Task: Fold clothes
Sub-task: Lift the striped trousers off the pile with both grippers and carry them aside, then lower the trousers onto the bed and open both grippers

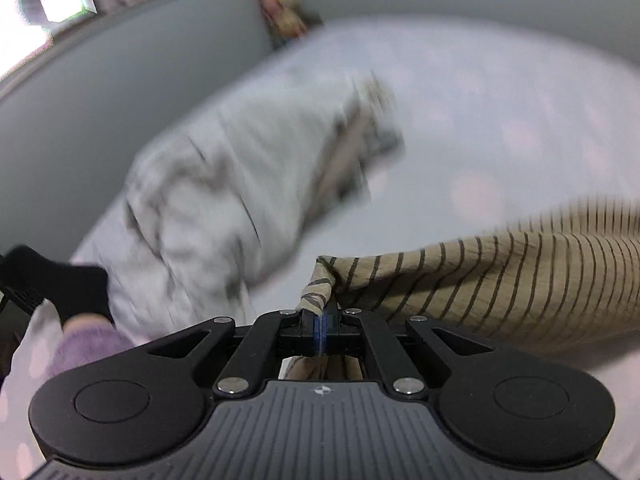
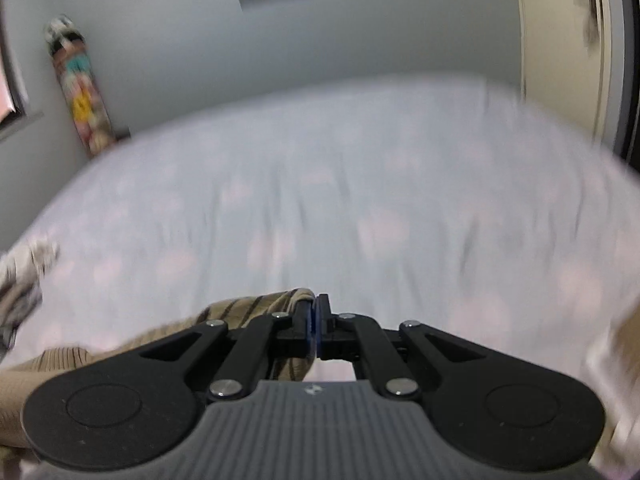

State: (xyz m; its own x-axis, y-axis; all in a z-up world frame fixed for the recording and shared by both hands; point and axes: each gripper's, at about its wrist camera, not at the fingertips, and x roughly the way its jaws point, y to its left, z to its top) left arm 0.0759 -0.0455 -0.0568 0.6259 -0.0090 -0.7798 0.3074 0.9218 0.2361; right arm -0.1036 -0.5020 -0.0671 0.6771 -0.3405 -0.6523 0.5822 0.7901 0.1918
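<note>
the left hand-held gripper (image 1: 320,312) is closed tight on a bunched corner of the striped shirt (image 1: 500,280), and the tan cloth runs off to the right from that pinch, lifted above the bed (image 1: 500,128). the right hand-held gripper (image 2: 314,316) is closed too, with a fold of the same striped shirt (image 2: 256,308) caught between its fingers and the rest trailing down to the left. holding one corner in each gripper looks like a way to spread the shirt out between them, so it can hang or be laid flat before any fold is made (both views are smeared by motion, so finer detail is lost). a pale grey garment (image 1: 240,184) lies crumpled on the bed beyond the left gripper, apart from the shirt and not held by anything. the judgement here is that folding is at an early stage: the shirt is gripped and airborne, not yet flat on the bed.
</note>
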